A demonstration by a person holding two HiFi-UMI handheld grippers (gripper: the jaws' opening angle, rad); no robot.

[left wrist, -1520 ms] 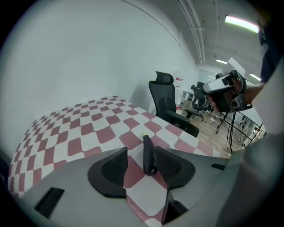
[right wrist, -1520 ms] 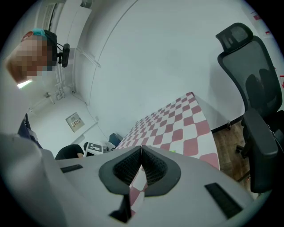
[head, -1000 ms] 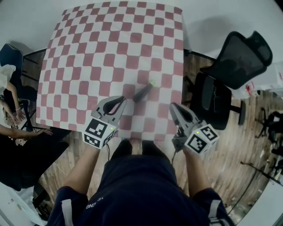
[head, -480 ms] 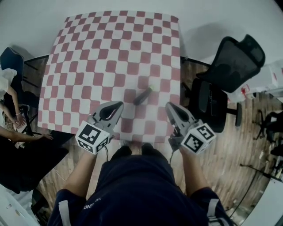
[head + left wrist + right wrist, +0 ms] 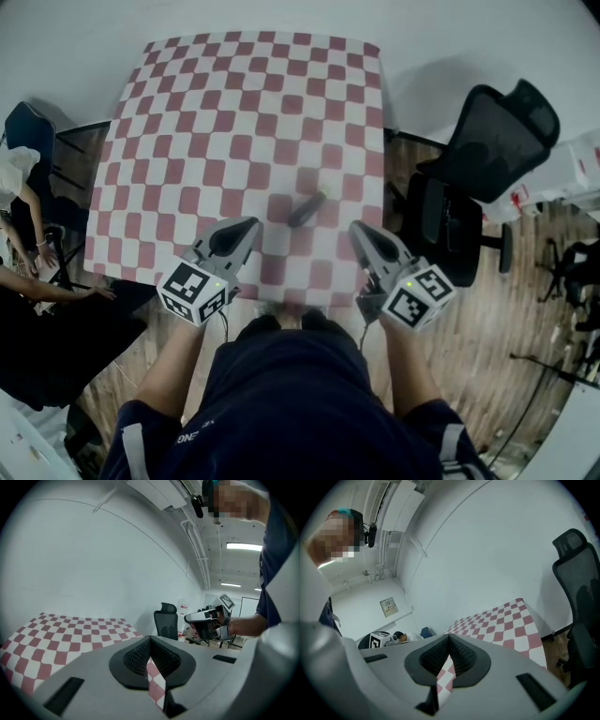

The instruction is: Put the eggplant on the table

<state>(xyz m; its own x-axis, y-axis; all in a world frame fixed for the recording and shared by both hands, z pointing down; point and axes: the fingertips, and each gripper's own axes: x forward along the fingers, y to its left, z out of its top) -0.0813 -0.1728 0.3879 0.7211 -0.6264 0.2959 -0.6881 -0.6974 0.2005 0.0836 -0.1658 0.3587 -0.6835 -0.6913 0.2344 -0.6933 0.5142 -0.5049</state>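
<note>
Eggplant (image 5: 307,208) lies on checkered table (image 5: 234,103); L gripper (image 5: 249,226) & R gripper (image 5: 357,231) both closed, empty.

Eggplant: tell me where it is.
Head view: the eggplant lies on the checkered table near its front edge, between and beyond the left gripper and right gripper.

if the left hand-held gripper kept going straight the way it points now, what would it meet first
Likely the checkered table just ahead, passing left of the eggplant; depth is hard to judge.
</note>
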